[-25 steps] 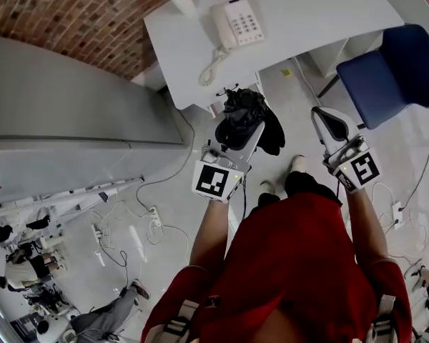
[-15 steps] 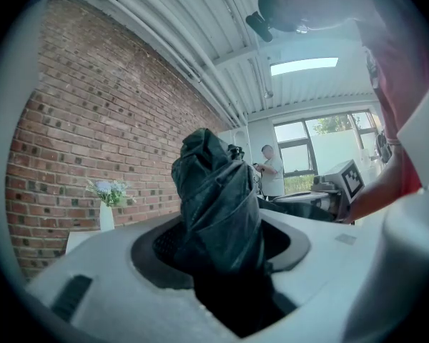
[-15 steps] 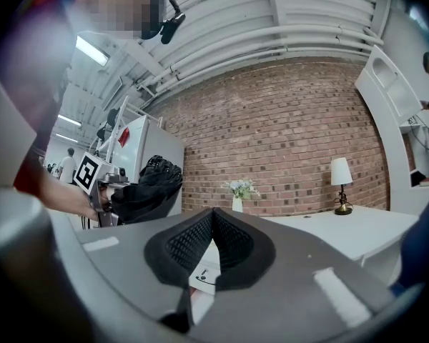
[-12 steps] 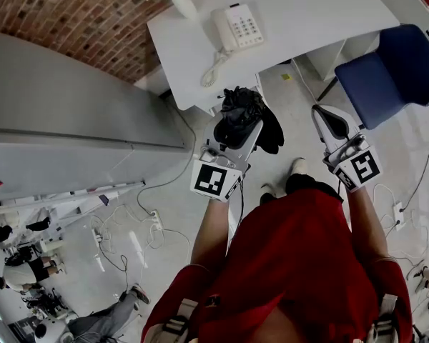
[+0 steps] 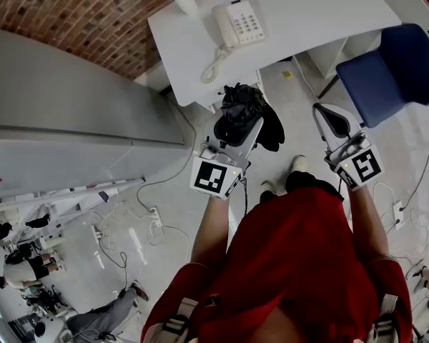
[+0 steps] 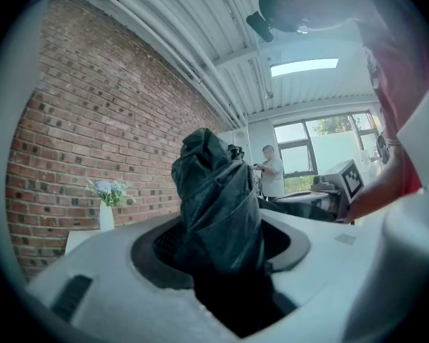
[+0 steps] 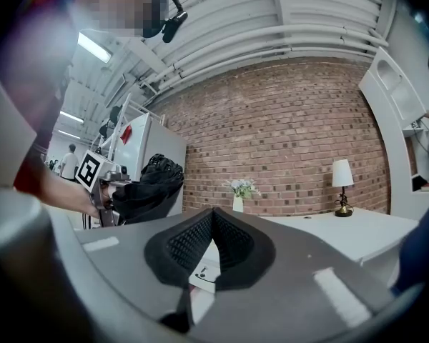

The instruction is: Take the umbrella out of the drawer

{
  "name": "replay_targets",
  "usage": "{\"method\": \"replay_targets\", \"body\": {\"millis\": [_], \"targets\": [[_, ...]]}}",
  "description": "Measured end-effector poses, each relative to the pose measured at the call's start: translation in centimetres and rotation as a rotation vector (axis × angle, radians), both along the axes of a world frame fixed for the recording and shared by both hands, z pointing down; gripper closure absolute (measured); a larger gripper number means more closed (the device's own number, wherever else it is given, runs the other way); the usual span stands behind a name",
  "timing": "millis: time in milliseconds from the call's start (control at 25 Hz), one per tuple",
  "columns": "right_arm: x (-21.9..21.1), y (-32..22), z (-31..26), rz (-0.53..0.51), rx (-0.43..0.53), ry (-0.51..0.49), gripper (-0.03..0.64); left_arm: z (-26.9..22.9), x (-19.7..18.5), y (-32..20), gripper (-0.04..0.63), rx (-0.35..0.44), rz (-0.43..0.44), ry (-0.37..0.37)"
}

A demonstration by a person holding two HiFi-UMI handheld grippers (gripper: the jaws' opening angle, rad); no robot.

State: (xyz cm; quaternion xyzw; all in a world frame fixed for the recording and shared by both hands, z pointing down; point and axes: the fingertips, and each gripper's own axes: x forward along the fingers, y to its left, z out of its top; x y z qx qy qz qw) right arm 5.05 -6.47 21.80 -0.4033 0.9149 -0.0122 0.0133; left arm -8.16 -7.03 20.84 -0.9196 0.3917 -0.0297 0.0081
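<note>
One umbrella [image 5: 243,106] sits clamped in our left hand-held gripper [image 5: 237,128]; right hand-held gripper [image 5: 325,116] closed, empty. Removal seems done; next, set it down.

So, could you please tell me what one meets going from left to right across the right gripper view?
Black folded fabric umbrella → white vase of flowers → white-shaded table lamp.
</note>
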Motion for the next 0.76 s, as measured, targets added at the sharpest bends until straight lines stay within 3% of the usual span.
{"method": "replay_targets", "body": {"millis": [760], "targets": [[-0.5,0.4,0.5,0.007,-0.006,0.0,0.605,0.9,-0.8,0.4,0.359,-0.011,0.006,-0.006]]}}
